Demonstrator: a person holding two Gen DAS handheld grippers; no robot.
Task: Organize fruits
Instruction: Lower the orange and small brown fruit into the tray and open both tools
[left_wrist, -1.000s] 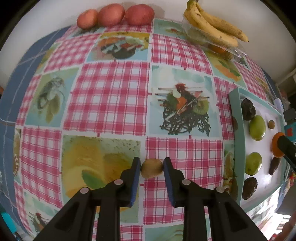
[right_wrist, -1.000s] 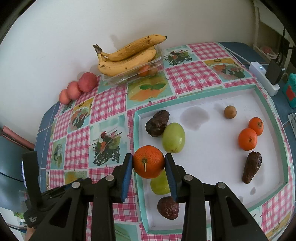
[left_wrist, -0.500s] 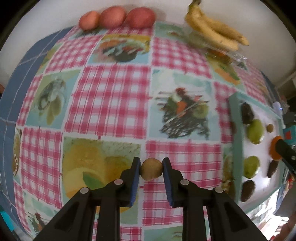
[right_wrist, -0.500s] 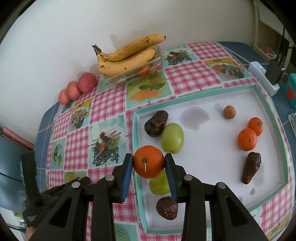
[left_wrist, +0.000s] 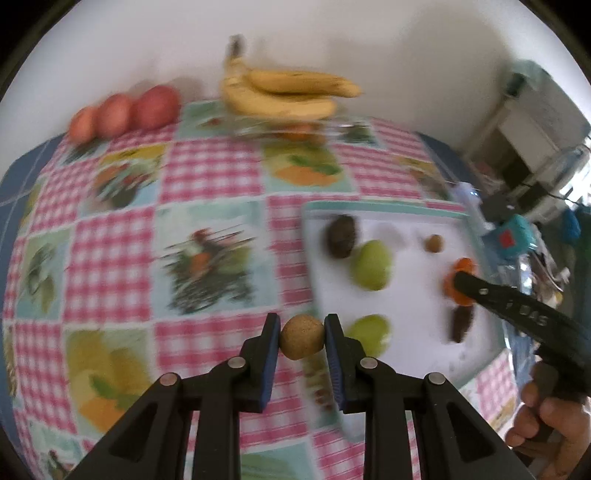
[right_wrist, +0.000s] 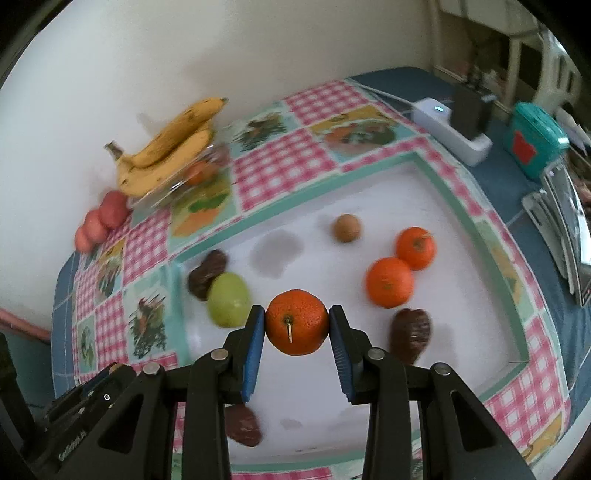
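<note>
Both tongs have swung toward the tray since a moment ago, so the left view now shows far more of it, and the right view sits deeper over its white floor. Left tongs (left_wrist: 302, 336) are clenched on a small brown ball fruit (left_wrist: 301, 336), held up over the checked cloth (left_wrist: 207, 177) right at the tray's left edge. Right tongs (right_wrist: 296, 328) are clenched on an orange (right_wrist: 297, 327) with a little stem, held above the middle of the tray (right_wrist: 436, 166).

Much of the left view is smeared, so the cloth pictures are hard to make out. A hand (left_wrist: 554, 421) at 4 o'clock is cut off by the edge. One dark fruit (right_wrist: 243, 424) at 7 o'clock is half hidden behind the right tongs.

Inside the flat white tray with its teal rim lie two round oranges (right_wrist: 388, 282) touching each other at 2 o'clock from the held orange, a small brown ball (right_wrist: 347, 228) at 12 o'clock, a wrinkly dark fruit (right_wrist: 410, 334) just to the right, and a smooth green fruit (right_wrist: 228, 304) touching another dark lump (right_wrist: 207, 273) at 9 o'clock.

Spotty yellow bananas (right_wrist: 166, 151) rest on a clear plastic box (right_wrist: 184, 184) by the wall, with three red round fruits (right_wrist: 103, 221) beside it
</note>
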